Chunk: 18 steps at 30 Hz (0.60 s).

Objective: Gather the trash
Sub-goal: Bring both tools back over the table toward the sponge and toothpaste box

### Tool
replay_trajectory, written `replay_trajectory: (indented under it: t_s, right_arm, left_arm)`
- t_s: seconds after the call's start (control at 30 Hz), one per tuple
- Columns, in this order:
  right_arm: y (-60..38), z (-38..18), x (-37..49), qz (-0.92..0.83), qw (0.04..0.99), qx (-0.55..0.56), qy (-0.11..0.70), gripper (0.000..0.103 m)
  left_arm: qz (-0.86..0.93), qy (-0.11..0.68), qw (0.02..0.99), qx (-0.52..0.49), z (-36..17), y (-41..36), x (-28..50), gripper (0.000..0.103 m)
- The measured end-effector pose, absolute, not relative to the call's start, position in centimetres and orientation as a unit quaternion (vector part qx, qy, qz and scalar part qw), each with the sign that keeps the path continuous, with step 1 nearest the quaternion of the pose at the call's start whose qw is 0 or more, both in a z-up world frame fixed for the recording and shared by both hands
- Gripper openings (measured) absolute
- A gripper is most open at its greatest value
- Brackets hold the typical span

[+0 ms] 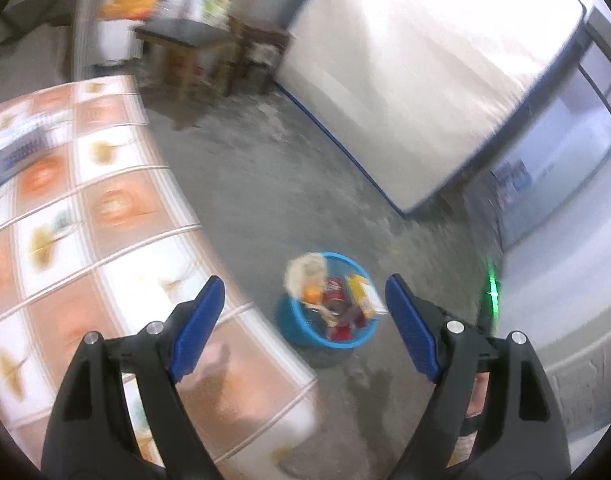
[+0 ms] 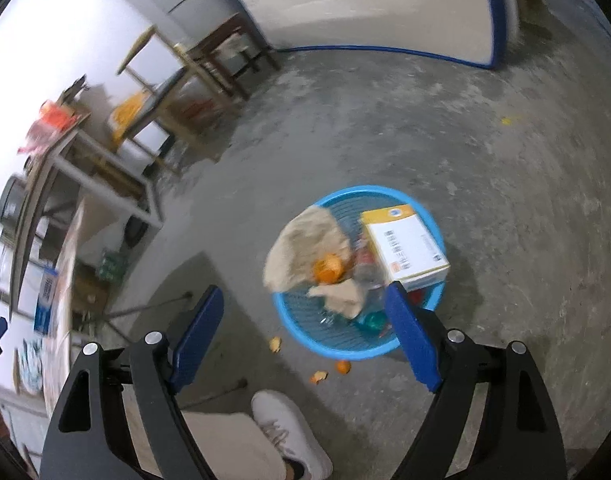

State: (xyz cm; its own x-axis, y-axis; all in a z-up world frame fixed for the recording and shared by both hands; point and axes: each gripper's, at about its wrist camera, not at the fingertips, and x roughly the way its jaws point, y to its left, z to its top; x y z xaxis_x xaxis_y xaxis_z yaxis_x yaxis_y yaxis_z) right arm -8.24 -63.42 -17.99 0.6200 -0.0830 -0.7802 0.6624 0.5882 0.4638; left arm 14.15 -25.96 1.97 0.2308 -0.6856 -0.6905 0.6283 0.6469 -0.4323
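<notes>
Both claws hang spread wide and empty above a concrete floor, the left claw beside the edge of a patterned tabletop, the right claw over the blue basket. The basket stands upright on the floor, holding crumpled brown paper, an orange peel and a white-and-yellow carton, its long axis slanting away toward the basket's far rim. More peel scraps lie on the floor just beside the basket, near a white shoe.
</notes>
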Motion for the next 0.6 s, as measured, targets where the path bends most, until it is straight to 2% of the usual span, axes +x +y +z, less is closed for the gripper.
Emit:
replay_trajectory:
  t_s: [0.37, 0.6]
  right_arm:
    - [-51.5, -11.0, -2.9, -0.117, 0.847, 0.299, 0.423, 0.081]
    - [-42.7, -6.8, 3.2, -0.021, 0.869, 0.254, 0.425, 0.081]
  left_arm:
    - [-0.281, 0.428, 0.849, -0.127, 1.4, -7.7, 14.8, 0.081]
    - [-0.197, 0.408, 0.885, -0.109, 1.6, -0.1, 15.5, 0.082]
